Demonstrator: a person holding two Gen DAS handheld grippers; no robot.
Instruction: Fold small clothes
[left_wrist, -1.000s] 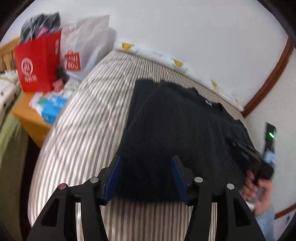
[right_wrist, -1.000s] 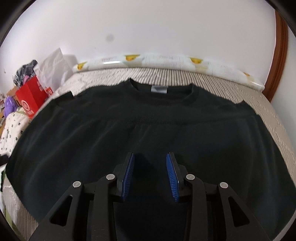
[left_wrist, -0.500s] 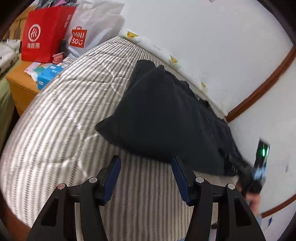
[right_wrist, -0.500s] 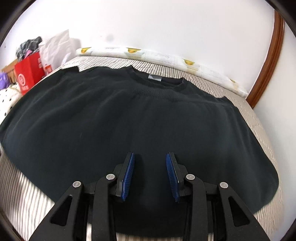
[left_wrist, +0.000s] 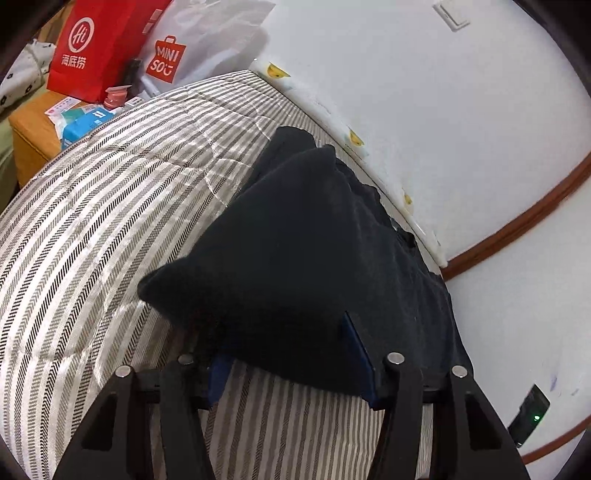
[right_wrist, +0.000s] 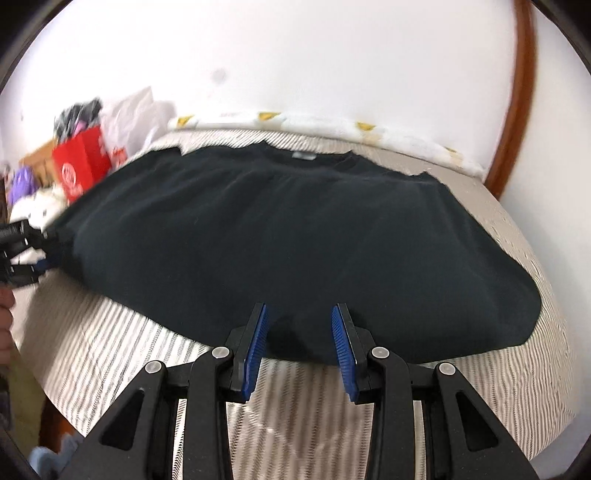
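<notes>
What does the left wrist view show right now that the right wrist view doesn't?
Left wrist only: the MINISO bag, a wall switch, a blue packet on the orange stand, and the left gripper with the sweater's corner between its jaws, which have just been closing.
Right wrist only: the sweater's whole spread with its grey neck label, and the right gripper at the near hem.
Both: the black sweater, striped bed, red bag.

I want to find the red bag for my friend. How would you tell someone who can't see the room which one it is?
Start at the striped bed, then look past its far corner to the low wooden stand. The red bag stands there beside a white bag; it alone is bright red all over, with a white circle logo.
</notes>
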